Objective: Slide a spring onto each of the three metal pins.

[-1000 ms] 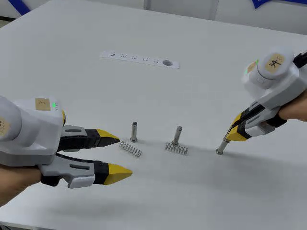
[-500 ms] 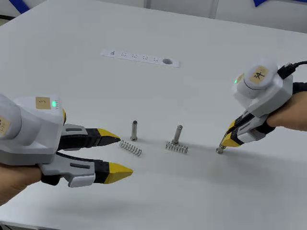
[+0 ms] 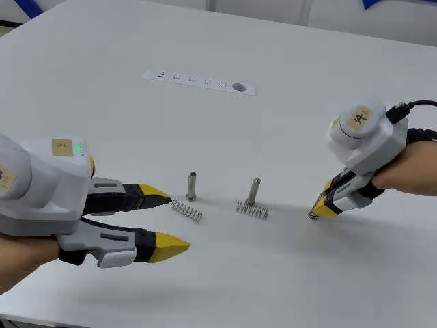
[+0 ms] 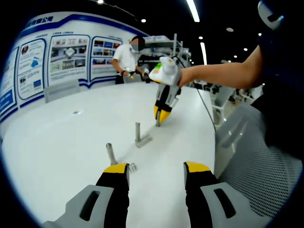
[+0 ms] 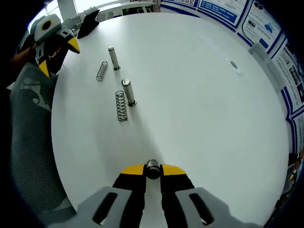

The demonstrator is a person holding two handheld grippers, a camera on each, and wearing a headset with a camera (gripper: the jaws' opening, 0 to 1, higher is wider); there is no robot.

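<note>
Step in hand, as judged: work on the short upright steel pin (image 5: 152, 167), which stands between the tips of the right gripper (image 5: 152, 171), the jaws drawn in against its head. Whether a spring already sits on it cannot be made out. The left gripper (image 3: 164, 220) is empty, jaws apart. A loose coiled wire spring (image 3: 186, 210) lies just ahead of its tips beside a bare steel pin (image 3: 191, 186). A second spring (image 3: 252, 210) and second bare pin (image 3: 254, 191) lie between the grippers. Next move calls for lifting a spring and lining its bore over a pin top.
</note>
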